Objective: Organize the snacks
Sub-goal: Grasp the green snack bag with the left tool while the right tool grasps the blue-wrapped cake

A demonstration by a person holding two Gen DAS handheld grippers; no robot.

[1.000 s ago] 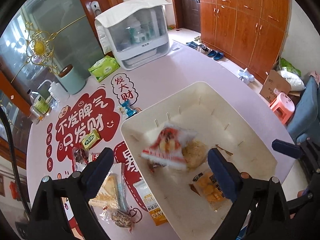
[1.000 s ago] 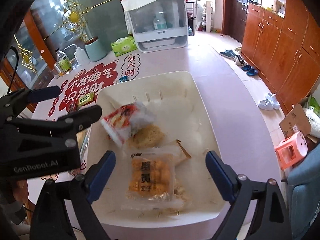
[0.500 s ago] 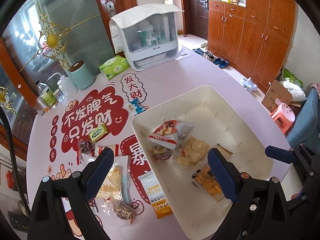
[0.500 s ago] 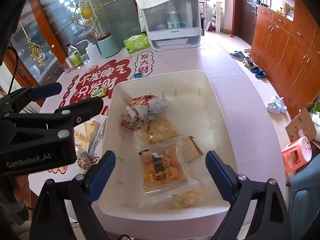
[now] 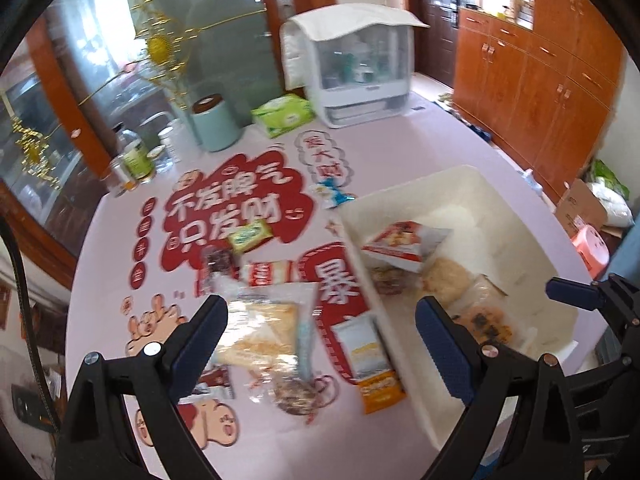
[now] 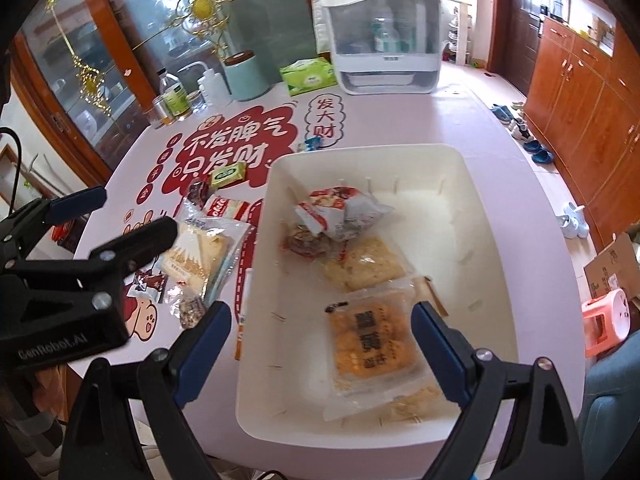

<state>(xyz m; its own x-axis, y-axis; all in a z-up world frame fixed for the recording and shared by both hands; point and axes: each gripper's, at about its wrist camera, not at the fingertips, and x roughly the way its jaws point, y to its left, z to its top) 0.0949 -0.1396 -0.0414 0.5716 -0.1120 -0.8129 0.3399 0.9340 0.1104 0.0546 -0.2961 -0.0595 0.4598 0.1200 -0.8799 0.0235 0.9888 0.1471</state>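
Note:
A white bin (image 6: pixel 472 184) on the pink table holds a red-and-white snack bag (image 6: pixel 340 208), a pale cake pack (image 6: pixel 366 264) and an orange snack pack (image 6: pixel 372 344). The bin also shows in the left wrist view (image 5: pixel 516 220), with the red-and-white bag (image 5: pixel 400 244) in it. Loose snacks lie left of the bin: a clear bread pack (image 5: pixel 268 332), an orange-and-white sachet (image 5: pixel 372 364), a green bar (image 5: pixel 248 236), a red-and-white pack (image 5: pixel 266 274). My left gripper (image 5: pixel 320 340) is open and empty above the loose snacks. My right gripper (image 6: pixel 316 344) is open and empty over the bin's near end.
A white dish cabinet (image 5: pixel 352 64), a green tissue pack (image 5: pixel 284 114), a teal canister (image 5: pixel 214 124) and bottles (image 5: pixel 136 158) stand at the table's far side. A small blue-and-white packet (image 5: pixel 330 194) lies beyond the bin. Wooden cupboards and a pink stool (image 6: pixel 608 316) are on the right.
The red-and-white bag has dropped from my left gripper into the bin. My left gripper has swung left from over the bin to over the loose snacks. My right gripper has drawn back a little.

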